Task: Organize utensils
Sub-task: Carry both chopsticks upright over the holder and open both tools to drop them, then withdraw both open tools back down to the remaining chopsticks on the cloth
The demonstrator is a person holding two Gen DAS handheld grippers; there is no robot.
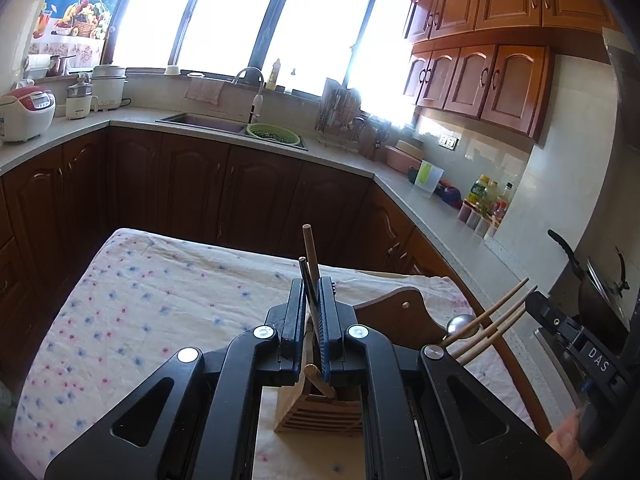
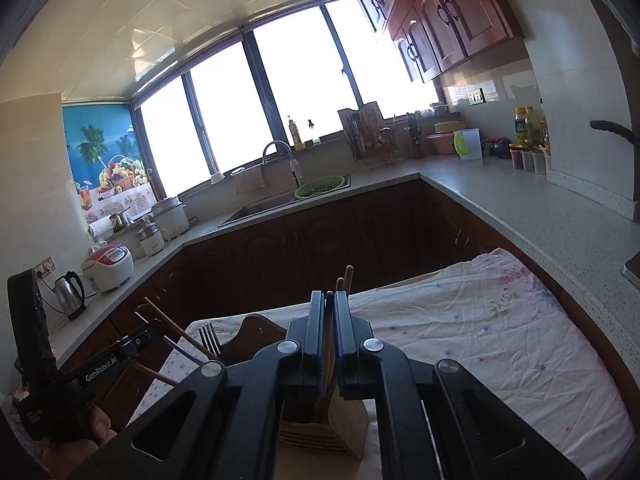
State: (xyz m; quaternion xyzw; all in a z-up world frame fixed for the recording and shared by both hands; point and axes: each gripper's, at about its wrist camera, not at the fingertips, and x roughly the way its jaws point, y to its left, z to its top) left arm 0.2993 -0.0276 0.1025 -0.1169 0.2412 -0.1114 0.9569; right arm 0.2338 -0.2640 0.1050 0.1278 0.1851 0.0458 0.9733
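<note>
A kitchen is seen from two gripper-mounted fisheye cameras. A tabletop [image 1: 140,300] covered by a white cloth with small blue and pink flowers is set in front of dark wooden cabinets, with a sink [image 1: 208,122] and bright windows behind.

In the left wrist view, the left gripper [image 1: 311,292] is closed almost fully, and two chopsticks are pinched between its pads: a dark chopstick [image 1: 306,280] and a light wooden chopstick [image 1: 311,250], both pointing upward past the fingertips. Their lower ends reach down over a slatted wooden utensil holder [image 1: 320,416] that stands on the cloth just beneath the gripper. Behind the holder, a curved wooden board [image 1: 400,312] is seen. To the right, the right gripper [image 1: 534,304] is visible, with three pale wooden chopsticks [image 1: 496,320] projecting from it at a slant, and the bowl of a metal spoon [image 1: 460,324] is seen beside them.

In the right wrist view, the right gripper [image 2: 329,304] is likewise nearly closed on a bundle of wooden chopsticks [image 2: 345,280], whose tips rise above the fingertips; the same utensil holder [image 2: 320,428] stands directly below. At the left, a metal fork [image 2: 210,340] stands upright beside the left gripper [image 2: 150,326].
</note>
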